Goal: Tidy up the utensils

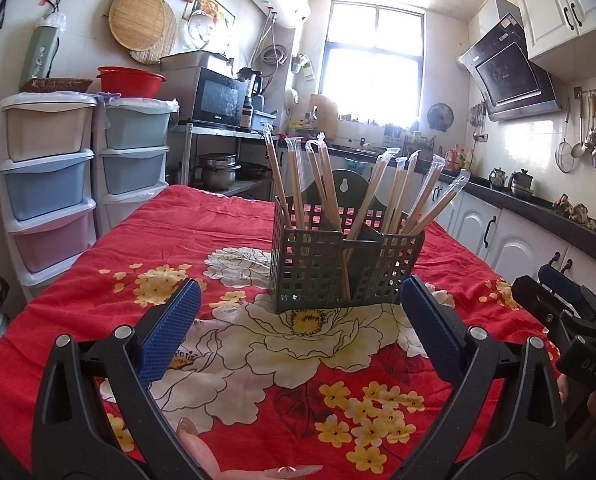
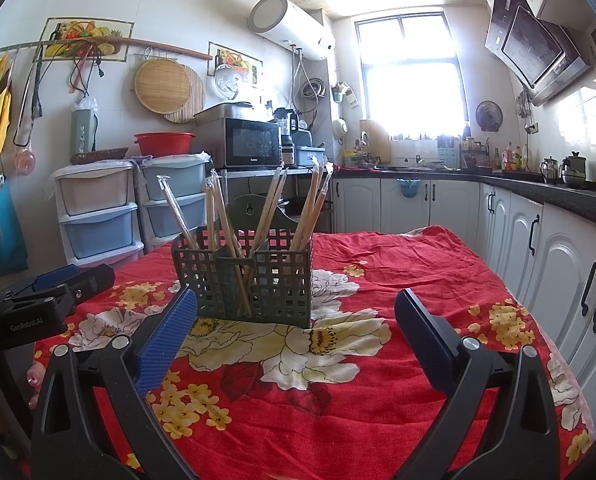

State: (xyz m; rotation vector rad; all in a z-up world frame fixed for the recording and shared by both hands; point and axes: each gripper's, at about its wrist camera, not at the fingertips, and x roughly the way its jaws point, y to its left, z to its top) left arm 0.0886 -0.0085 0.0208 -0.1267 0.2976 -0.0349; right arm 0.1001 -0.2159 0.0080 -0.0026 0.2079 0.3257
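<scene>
Your left hand-held gripper hangs low over the counter, which is covered in a red flowered cloth. Its blue-padded fingers are spread wide with nothing between them. Ahead of you, between the fingertips and a little beyond them, stands a dark grid basket with dividers inside. Plastic-wrapped chopsticks lean out of its compartments in several directions, some left, some right. At your far right edge, the right hand-held gripper reaches in over the cloth, apart from the basket; whether its fingers are parted you cannot tell from here. Stacked plastic drawers stand left of the counter.
</scene>
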